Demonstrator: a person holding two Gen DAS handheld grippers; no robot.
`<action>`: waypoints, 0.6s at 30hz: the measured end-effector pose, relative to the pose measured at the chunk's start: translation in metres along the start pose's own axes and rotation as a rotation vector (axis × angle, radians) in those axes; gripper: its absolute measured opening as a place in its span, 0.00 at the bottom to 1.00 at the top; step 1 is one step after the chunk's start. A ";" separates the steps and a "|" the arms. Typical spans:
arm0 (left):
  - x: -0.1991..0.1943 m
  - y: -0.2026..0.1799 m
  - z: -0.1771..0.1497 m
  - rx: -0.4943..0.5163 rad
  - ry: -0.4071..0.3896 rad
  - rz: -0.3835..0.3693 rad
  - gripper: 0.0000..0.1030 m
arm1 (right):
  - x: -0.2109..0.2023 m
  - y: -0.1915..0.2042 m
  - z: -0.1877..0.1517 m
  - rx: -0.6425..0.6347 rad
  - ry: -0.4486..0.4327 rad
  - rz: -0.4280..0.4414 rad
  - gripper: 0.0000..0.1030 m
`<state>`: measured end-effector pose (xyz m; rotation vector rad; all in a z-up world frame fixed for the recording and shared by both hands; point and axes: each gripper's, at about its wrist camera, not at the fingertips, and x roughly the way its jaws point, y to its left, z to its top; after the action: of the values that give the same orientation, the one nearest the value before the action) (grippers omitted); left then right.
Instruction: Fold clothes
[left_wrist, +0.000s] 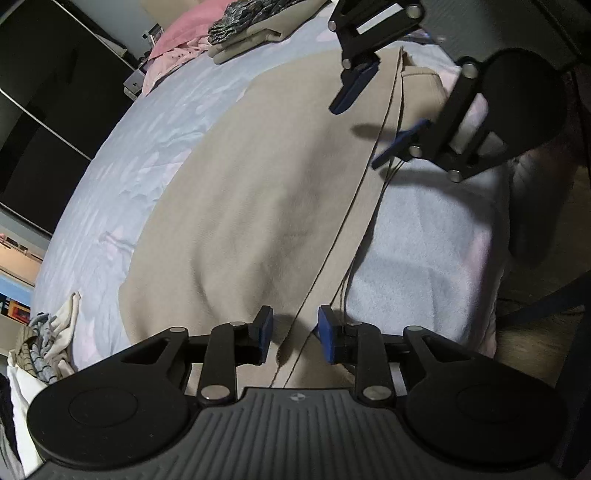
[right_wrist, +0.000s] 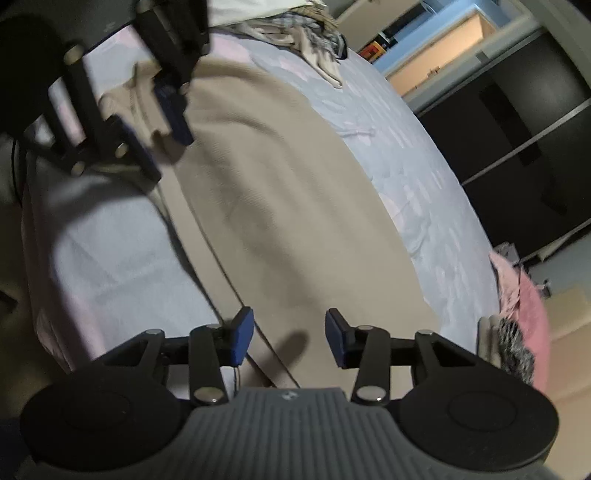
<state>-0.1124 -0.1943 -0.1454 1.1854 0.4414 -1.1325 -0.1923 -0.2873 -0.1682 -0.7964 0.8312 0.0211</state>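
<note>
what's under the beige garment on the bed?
The beige garment lies flat on a pale blue bedsheet with faint pink patches, which shows all around it. Whatever sits beneath the cloth itself is covered.

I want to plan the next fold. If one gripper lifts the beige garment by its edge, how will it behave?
The beige garment lies flat with soft ripples, so it will probably droop and drag. It looks thin, likely light. Its layered edge beside the left gripper may separate if pinched shallowly.
</note>
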 end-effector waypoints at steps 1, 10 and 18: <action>0.000 -0.001 0.000 0.006 0.000 0.005 0.26 | -0.001 0.003 -0.001 -0.017 -0.003 0.005 0.47; -0.008 -0.009 0.000 0.043 -0.038 0.068 0.26 | -0.005 0.011 -0.001 -0.060 -0.011 -0.014 0.49; -0.007 -0.013 -0.003 0.077 -0.026 0.075 0.26 | -0.010 0.015 -0.005 -0.081 -0.023 -0.014 0.46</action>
<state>-0.1257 -0.1877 -0.1469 1.2425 0.3340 -1.1073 -0.2071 -0.2771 -0.1726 -0.8772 0.8066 0.0518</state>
